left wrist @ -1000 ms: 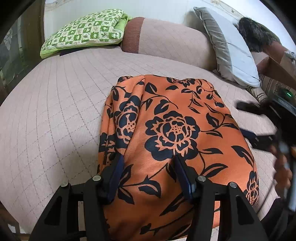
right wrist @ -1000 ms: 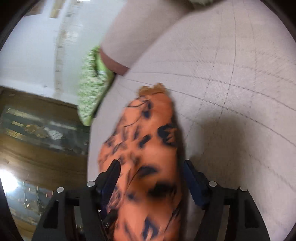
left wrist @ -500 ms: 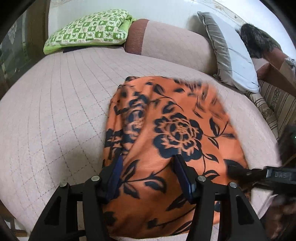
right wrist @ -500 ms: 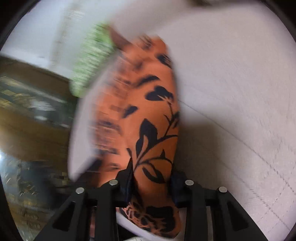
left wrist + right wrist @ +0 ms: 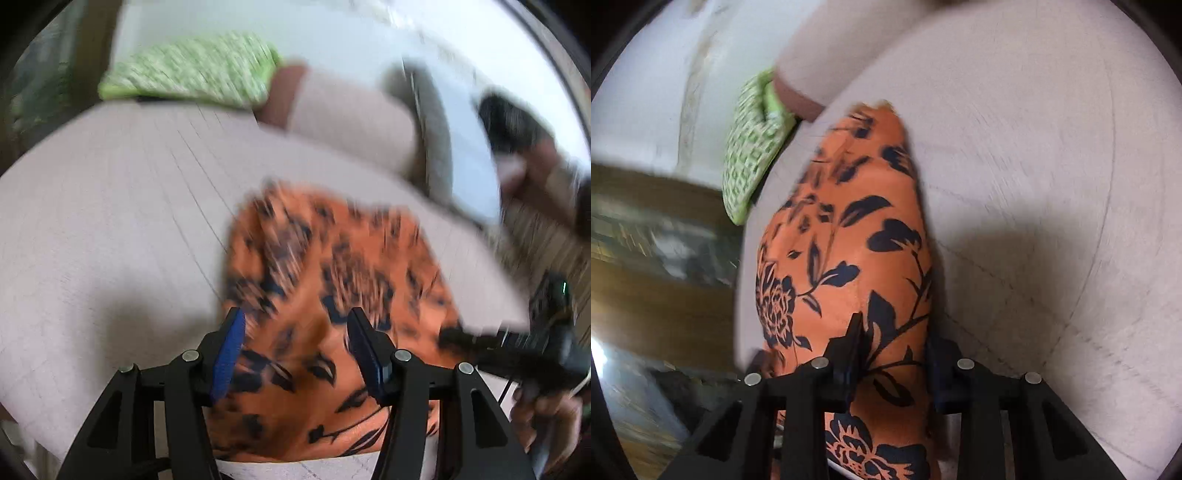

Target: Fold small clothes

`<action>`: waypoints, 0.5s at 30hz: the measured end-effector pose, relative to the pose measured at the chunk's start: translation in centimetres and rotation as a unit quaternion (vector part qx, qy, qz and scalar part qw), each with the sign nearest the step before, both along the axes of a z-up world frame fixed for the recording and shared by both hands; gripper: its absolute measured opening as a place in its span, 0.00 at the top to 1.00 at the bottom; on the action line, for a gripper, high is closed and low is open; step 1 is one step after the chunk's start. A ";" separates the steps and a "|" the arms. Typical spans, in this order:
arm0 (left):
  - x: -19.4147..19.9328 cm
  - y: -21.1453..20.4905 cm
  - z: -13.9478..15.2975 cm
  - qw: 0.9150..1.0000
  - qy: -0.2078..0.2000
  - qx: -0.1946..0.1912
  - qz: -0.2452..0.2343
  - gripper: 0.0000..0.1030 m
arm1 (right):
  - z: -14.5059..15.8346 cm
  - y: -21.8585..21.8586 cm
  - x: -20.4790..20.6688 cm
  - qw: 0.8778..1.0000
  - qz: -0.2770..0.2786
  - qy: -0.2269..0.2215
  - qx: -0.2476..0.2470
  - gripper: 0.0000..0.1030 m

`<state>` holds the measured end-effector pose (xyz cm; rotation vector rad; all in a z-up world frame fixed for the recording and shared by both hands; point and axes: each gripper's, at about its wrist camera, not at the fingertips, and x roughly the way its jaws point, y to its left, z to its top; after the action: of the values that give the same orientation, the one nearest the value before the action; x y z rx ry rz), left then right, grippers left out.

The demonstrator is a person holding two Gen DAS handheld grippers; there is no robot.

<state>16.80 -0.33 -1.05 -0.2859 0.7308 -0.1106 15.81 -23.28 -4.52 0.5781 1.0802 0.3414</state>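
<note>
An orange garment with a black flower print (image 5: 332,266) lies on the beige quilted bed (image 5: 110,206). My left gripper (image 5: 295,332) is open, its blue-padded fingers (image 5: 229,350) spread over the garment's near edge. The right gripper shows at the right of the left wrist view (image 5: 517,347), held in a hand. In the right wrist view my right gripper (image 5: 892,343) is shut on the garment (image 5: 857,221), with a fold of cloth pinched between its jaws and lifted off the bed (image 5: 1052,166).
A green checked pillow (image 5: 192,70) lies at the head of the bed, also in the right wrist view (image 5: 753,147). A beige bolster (image 5: 351,122) and a grey pillow (image 5: 439,140) lie behind the garment. A wooden floor (image 5: 657,295) lies beyond the bed's edge.
The right gripper closed on the garment's edge and has lifted it. The left gripper stayed open and pulled back a little; the left view is now motion-blurred.
</note>
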 end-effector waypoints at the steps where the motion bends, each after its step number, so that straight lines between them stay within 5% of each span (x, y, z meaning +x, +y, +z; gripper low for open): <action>1: -0.5 1.3 0.6 1.000 -0.013 -0.010 0.019 0.30 | 1.0 0.6 -0.2 0.999 0.006 -0.010 -0.033 0.63; 2: -0.9 2.8 0.7 0.999 -0.013 -0.028 0.037 0.26 | 2.2 1.2 -0.4 0.997 0.007 -0.024 -0.074 0.58; 3: -1.0 4.2 0.3 0.997 0.000 -0.058 0.044 0.26 | 3.5 1.6 -0.8 0.994 0.003 -0.053 -0.095 0.40; 6: -0.7 6.9 -2.8 0.984 0.074 -0.158 0.040 0.26 | 6.1 1.9 -1.9 0.991 0.005 -0.115 -0.074 0.35; 9: -0.6 6.5 -3.9 0.983 0.099 -0.154 0.030 0.27 | 5.7 4.8 -1.5 0.989 0.050 -0.125 -0.061 0.34; 12: -0.4 4.4 -3.9 0.985 0.103 -0.137 -0.009 0.30 | 2.7 5.4 -1.4 0.993 0.065 -0.079 -0.056 0.34; 13: -0.3 3.8 -4.4 0.985 0.117 -0.122 -0.018 0.69 | 2.4 5.4 -1.6 0.993 0.065 -0.085 -0.058 0.34; 15: -0.5 3.7 -5.0 0.980 0.131 -0.146 -0.014 0.81 | 2.6 5.5 -1.9 0.991 0.070 -0.093 -0.060 0.34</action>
<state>16.34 3.40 -6.08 -0.5780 0.9825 -0.2092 13.88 -17.76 -1.89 0.3568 0.9562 0.4420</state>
